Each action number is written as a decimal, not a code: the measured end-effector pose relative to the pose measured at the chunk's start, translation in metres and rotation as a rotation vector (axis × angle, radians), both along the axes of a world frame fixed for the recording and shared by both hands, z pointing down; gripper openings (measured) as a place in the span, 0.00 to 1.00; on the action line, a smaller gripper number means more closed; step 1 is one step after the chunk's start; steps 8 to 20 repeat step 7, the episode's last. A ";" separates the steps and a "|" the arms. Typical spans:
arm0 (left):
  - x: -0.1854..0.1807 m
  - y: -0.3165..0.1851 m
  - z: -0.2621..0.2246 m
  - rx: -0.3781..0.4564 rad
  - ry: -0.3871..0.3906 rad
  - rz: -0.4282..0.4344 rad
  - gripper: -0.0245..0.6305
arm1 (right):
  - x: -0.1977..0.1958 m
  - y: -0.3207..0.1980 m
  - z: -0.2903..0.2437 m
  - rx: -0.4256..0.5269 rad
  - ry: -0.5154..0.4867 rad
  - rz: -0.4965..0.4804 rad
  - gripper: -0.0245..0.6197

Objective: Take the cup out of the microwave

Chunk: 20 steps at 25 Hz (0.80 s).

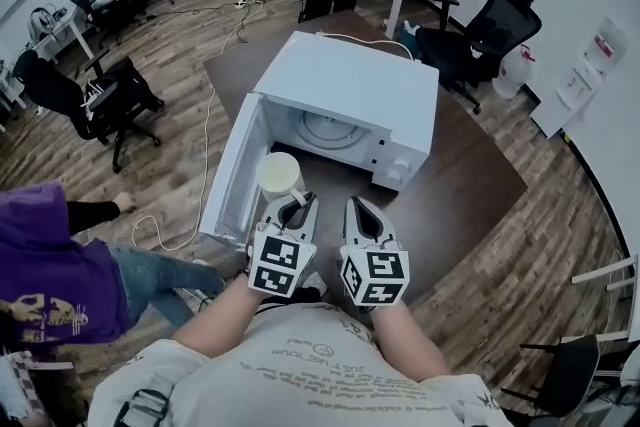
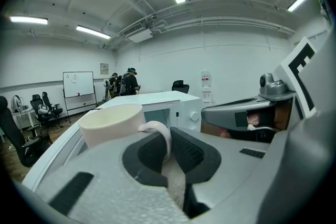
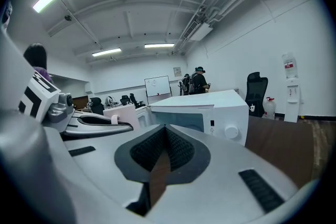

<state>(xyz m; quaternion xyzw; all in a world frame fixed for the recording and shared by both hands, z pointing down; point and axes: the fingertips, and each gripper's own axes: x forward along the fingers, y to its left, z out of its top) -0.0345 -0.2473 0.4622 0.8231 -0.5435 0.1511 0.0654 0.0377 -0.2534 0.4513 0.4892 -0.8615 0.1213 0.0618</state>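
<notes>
L gripper [image 1: 295, 201] [image 2: 165, 147] is clamped on the handle [image 2: 157, 130] of the cup [image 1: 279, 175] [image 2: 110, 123]. The cup is upright, outside the microwave [image 1: 350, 90], in front of its open cavity and next to the open door [image 1: 228, 170]. R gripper [image 1: 362, 211] [image 3: 164, 152] is just beside it over the table [image 1: 470, 175], jaws pressed together w/ nothing between.

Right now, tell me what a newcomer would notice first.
The white microwave stands on the brown table, its door swung open to the left. Just in front of the opening, the left tool is shut on the handle of a cream cup; the right tool beside it is shut and empty.
</notes>
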 end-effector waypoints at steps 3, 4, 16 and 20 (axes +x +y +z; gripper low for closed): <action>0.002 -0.001 0.003 -0.002 0.001 0.005 0.08 | 0.001 -0.001 0.003 -0.003 0.002 0.003 0.06; 0.002 -0.001 0.003 -0.003 0.002 0.006 0.08 | 0.001 -0.002 0.003 -0.002 0.002 0.003 0.06; 0.004 -0.002 0.004 -0.007 0.007 0.012 0.08 | 0.001 -0.003 0.003 -0.001 0.001 0.004 0.06; 0.004 -0.002 0.004 -0.007 0.007 0.012 0.08 | 0.001 -0.003 0.003 -0.001 0.001 0.004 0.06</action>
